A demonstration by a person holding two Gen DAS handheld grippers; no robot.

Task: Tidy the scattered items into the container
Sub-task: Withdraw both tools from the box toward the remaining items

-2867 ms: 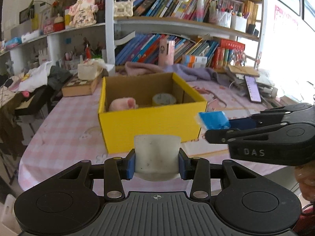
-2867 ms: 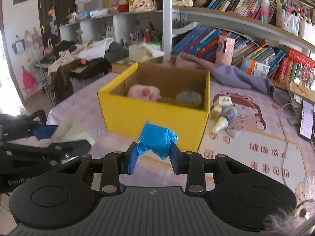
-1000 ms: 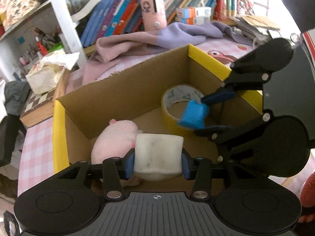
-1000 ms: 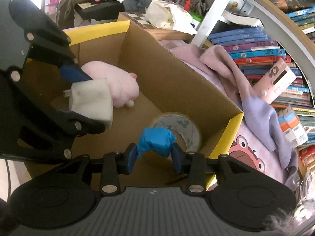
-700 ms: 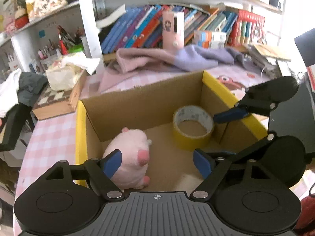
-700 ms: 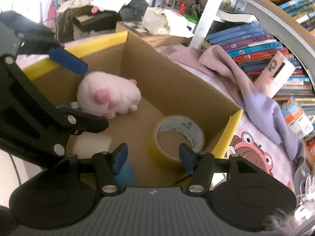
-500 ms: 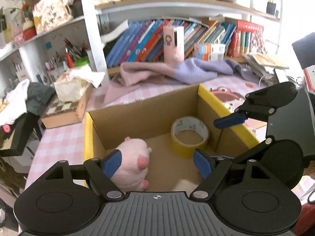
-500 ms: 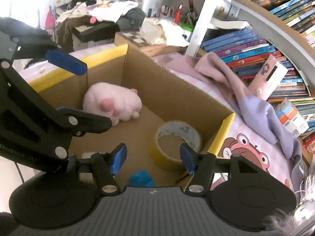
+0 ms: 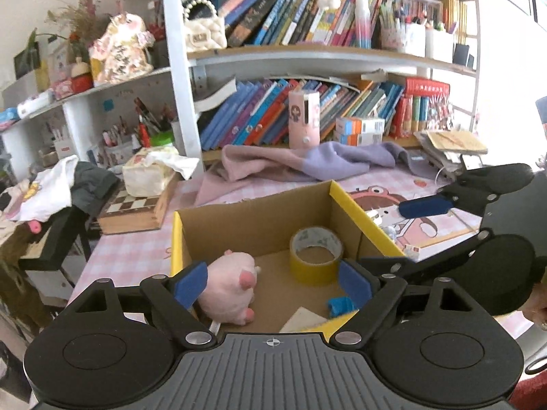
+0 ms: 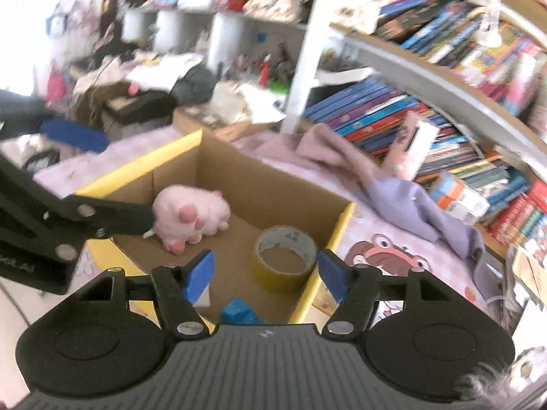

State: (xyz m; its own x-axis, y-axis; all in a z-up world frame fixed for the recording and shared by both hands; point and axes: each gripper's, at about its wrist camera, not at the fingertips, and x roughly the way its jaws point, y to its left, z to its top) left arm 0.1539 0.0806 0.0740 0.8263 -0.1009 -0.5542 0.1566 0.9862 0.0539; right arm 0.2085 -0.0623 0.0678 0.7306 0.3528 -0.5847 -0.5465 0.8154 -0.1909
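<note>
I am viewing two matching black plastic grippers: left gripper [image 9: 273, 282] and right gripper [image 10: 265, 275] showing blue fingertip pads, silver screws, ribbed grey bases, round side discs.

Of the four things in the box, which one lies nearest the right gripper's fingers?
The blue wad, on the box floor just below them; the tape roll, white block and pink plush lie farther.

We see an open yellow box [image 9: 176, 235] with bare cardboard inside. On its floor a pink plush [image 9: 232, 283] lies against the left wall, a tape roll [image 9: 316, 254] lies flat by the right wall, and a white block [image 9: 302, 319] and crumpled blue piece [image 9: 340, 305] rest along the near wall.
</note>
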